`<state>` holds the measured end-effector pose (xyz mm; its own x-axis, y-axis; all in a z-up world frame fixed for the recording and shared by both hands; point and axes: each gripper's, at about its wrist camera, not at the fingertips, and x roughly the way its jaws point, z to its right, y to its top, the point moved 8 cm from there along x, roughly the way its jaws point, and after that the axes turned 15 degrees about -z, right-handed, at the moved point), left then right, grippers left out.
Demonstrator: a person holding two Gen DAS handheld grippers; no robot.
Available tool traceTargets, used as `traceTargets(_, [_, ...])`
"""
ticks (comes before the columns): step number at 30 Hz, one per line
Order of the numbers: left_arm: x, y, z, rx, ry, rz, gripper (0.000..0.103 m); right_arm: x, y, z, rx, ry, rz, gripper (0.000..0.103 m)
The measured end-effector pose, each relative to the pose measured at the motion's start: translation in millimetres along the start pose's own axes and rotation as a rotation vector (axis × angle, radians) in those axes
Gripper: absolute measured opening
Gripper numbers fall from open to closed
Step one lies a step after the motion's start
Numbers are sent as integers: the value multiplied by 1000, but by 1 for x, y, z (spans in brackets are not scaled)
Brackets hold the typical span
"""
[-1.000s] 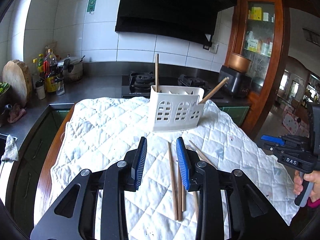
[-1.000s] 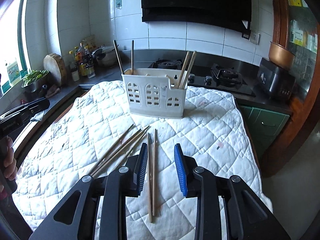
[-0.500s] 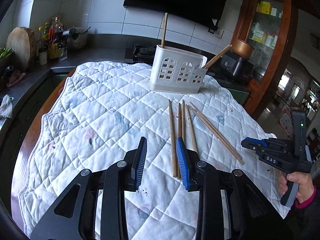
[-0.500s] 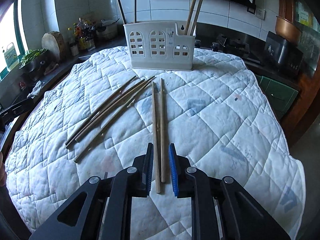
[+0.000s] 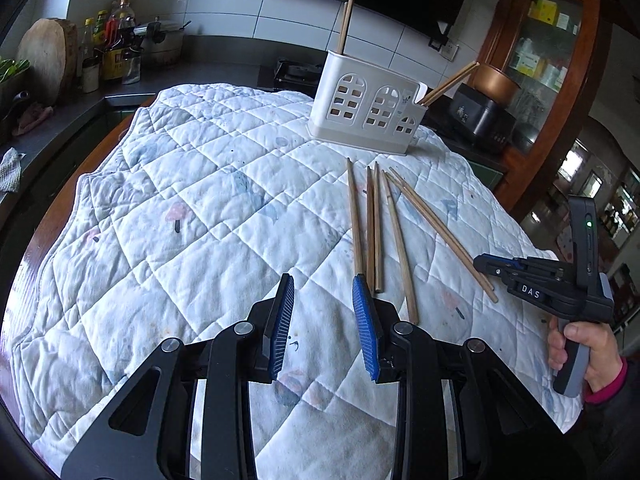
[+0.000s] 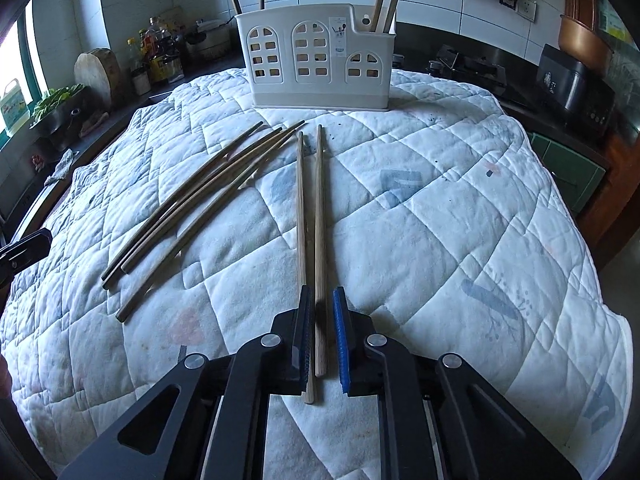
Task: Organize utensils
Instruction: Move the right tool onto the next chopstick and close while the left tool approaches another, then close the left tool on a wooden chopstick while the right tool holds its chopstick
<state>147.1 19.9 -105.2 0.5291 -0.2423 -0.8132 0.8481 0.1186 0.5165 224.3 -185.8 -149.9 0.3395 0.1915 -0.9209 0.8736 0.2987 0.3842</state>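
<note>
A white plastic utensil holder [image 6: 316,64] stands on the quilted cloth, with a few wooden chopsticks upright in it; it also shows in the left wrist view [image 5: 368,112]. Several wooden chopsticks lie loose on the cloth [image 5: 372,228]. In the right wrist view a pair of chopsticks [image 6: 310,216] runs straight toward me. My right gripper [image 6: 322,300] is low over their near ends, jaws narrowed around them with small gaps left. It also shows in the left wrist view [image 5: 486,262]. My left gripper [image 5: 322,284] is open and empty, just left of the loose chopsticks.
A quilted white cloth [image 5: 192,208] covers the table. Behind it runs a dark counter with a gas hob [image 6: 468,66], bottles [image 5: 116,52], a pot and a round chopping board [image 5: 44,56]. A wooden cabinet [image 5: 548,52] stands at the right.
Both grippers have dropped lower and closer to the cloth. The right gripper's jaws have narrowed around the near ends of the pair of chopsticks. The left gripper stays open.
</note>
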Motion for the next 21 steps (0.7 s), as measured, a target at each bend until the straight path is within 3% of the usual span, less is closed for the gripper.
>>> traceTargets(21, [22, 6, 23, 26, -28, -39, 31, 11, -1, 4, -2, -18, -18, 10])
